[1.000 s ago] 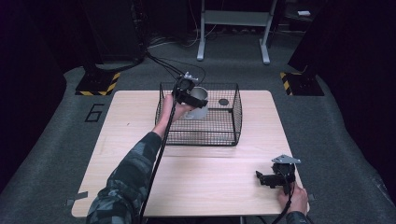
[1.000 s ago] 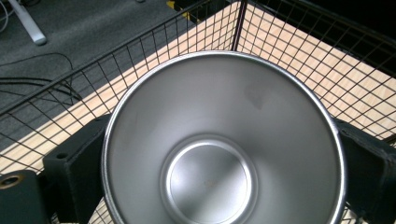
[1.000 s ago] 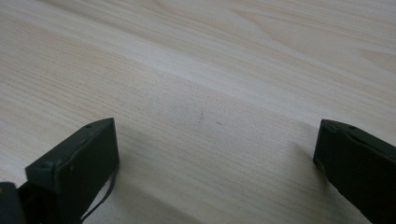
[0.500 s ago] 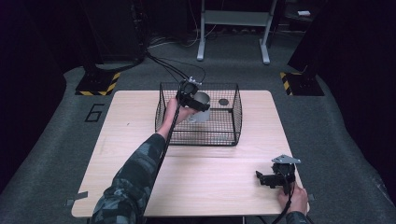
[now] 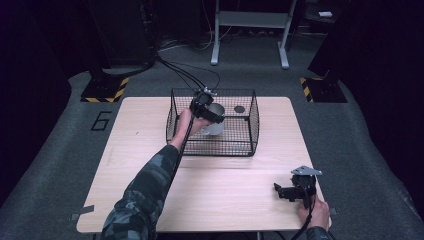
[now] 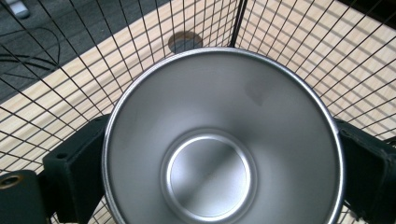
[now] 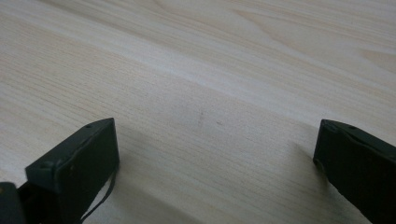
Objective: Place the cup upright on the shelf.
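1. The left gripper (image 5: 206,111) holds a shiny metal cup (image 6: 219,140). One black jaw is on each side of the cup and both press on it.
2. The cup is up in the air inside the wire basket (image 5: 250,125), at the basket's left side. Its open top faces the camera on the left gripper.
3. A small dark round thing (image 5: 239,109) lies on the basket's floor, at the far right, apart from the cup.
4. The basket stands on the far middle part of the wooden table (image 5: 140,150).
5. The right gripper (image 5: 285,191) rests at the near right of the table. Its jaws are wide apart with nothing but bare wood between them.
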Available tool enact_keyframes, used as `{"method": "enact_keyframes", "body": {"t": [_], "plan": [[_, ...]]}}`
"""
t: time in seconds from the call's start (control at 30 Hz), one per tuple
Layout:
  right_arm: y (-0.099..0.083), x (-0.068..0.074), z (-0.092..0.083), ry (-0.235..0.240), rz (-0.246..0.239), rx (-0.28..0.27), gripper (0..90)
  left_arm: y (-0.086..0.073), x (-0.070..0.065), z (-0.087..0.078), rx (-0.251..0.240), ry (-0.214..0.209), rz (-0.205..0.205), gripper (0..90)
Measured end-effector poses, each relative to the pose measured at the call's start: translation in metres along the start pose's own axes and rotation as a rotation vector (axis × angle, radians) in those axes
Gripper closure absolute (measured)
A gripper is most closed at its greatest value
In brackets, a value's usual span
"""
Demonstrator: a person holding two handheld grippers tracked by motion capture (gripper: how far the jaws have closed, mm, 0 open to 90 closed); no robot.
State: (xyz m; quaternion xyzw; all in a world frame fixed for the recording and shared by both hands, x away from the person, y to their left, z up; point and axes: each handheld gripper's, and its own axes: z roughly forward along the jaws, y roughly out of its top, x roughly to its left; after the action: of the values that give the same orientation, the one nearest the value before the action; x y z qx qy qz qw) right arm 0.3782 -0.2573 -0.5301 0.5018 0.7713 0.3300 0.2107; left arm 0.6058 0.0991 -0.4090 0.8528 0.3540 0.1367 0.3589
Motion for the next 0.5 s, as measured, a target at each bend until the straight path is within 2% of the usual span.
{"method": "enact_keyframes", "body": {"t": [0.13,0.27,0.4,0.5], "plan": [[0.0,0.0,0.0,0.0,0.0,0.0,0.0,-0.001,0.0,0.004,0.017,0.005,0.002,5.9],[0.0,0.0,0.0,0.0,0.0,0.0,0.0,-0.003,0.001,0.007,0.04,-0.01,0.012,5.9],[0.0,0.0,0.0,0.0,0.0,0.0,0.0,-0.004,-0.001,0.01,0.041,0.001,0.01,5.9],[0.0,0.0,0.0,0.0,-0.002,-0.001,0.0,-0.005,-0.001,0.013,0.062,-0.003,0.017,5.9]]}}
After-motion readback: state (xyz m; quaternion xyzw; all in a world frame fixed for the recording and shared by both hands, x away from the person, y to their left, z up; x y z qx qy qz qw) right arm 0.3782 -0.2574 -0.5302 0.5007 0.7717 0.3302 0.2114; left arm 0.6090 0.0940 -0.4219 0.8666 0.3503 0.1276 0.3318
